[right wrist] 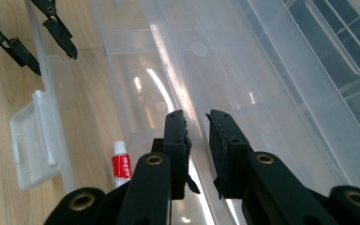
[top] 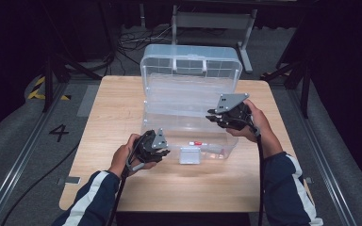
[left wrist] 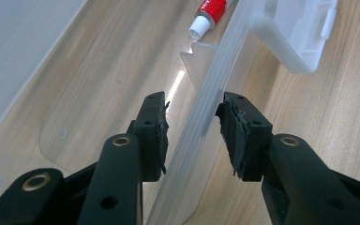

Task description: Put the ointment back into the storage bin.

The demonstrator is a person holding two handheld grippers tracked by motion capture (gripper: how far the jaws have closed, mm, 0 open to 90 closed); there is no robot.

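A clear plastic storage box (top: 169,101) lies on the wooden table with its lid (top: 191,63) standing open at the back. Inside, near the front wall, lies a small red and white tube (top: 198,143) (left wrist: 211,11) (right wrist: 121,165). My left gripper (top: 165,149) (left wrist: 192,105) straddles the box's front wall (left wrist: 206,108) near its left end. The right pad touches the wall and the left pad stands off it, so the gripper is open. My right gripper (top: 209,115) (right wrist: 197,117) hovers over the box's right side, with a narrow gap between its jaws and nothing in it.
A white latch (top: 189,155) (left wrist: 304,33) (right wrist: 35,140) hangs folded out from the middle of the front wall. The left gripper (right wrist: 54,61) is seen far off in the right gripper view. Bare table (top: 122,99) runs along the left and front. Dark floor, cables and stands surround it.
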